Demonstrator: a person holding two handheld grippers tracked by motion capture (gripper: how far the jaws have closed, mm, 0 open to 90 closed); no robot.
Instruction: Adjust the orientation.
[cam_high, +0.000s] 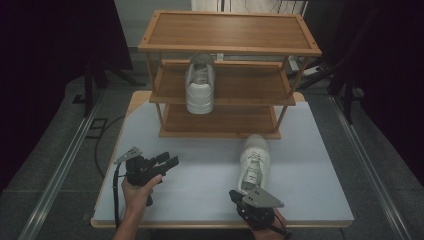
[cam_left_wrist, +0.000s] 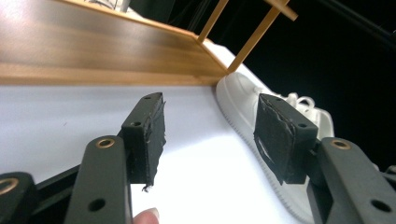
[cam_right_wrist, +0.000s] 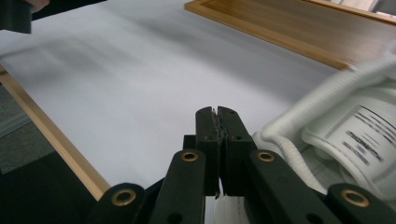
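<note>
A white sneaker (cam_high: 200, 85) stands on the middle shelf of a three-tier wooden rack (cam_high: 230, 31), toe toward me. A second white sneaker (cam_high: 253, 162) lies on the pale table (cam_high: 200, 190) in front of the rack, heel toward me. My left gripper (cam_high: 169, 160) hovers at the front left, open and empty; the left gripper view looks past its jaws (cam_left_wrist: 210, 130) at the table sneaker (cam_left_wrist: 243, 100). My right gripper (cam_high: 235, 195) sits just behind that sneaker's heel, shut, pads pressed together (cam_right_wrist: 217, 116) beside the heel collar (cam_right_wrist: 345, 126).
The rack fills the back half of the table; its bottom shelf (cam_left_wrist: 93, 51) rests on the tabletop. The table's wooden front edge (cam_right_wrist: 51, 140) runs close under the right gripper. Dark curtains and floor rails surround the table.
</note>
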